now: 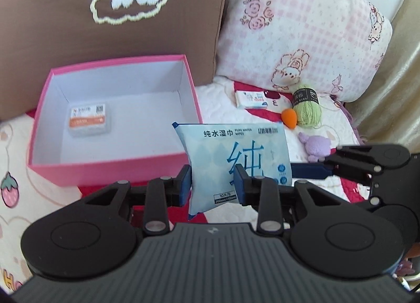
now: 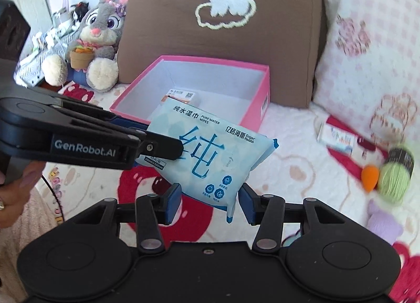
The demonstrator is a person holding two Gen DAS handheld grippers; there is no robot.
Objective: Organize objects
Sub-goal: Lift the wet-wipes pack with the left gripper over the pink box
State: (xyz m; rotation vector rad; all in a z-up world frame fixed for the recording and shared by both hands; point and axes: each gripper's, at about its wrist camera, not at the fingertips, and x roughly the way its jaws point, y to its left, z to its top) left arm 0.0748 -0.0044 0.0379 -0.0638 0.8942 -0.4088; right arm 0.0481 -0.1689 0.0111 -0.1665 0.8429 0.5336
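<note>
Gripping wipes pack [image 1: 237, 157] in left tool [image 1: 212, 184]; right tool [image 2: 210, 201] flanking pack's corner, pad contact unclear, near pink box [image 1: 115, 163].

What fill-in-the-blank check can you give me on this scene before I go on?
The left gripper is shut on the light-blue pack of pure water ___.
The open box has ___ outer walls.
The orange-labelled packet lies inside the ___.
The black-labelled yarn ball is coloured ___.
Missing words: wipes; pink; box; green.
</note>
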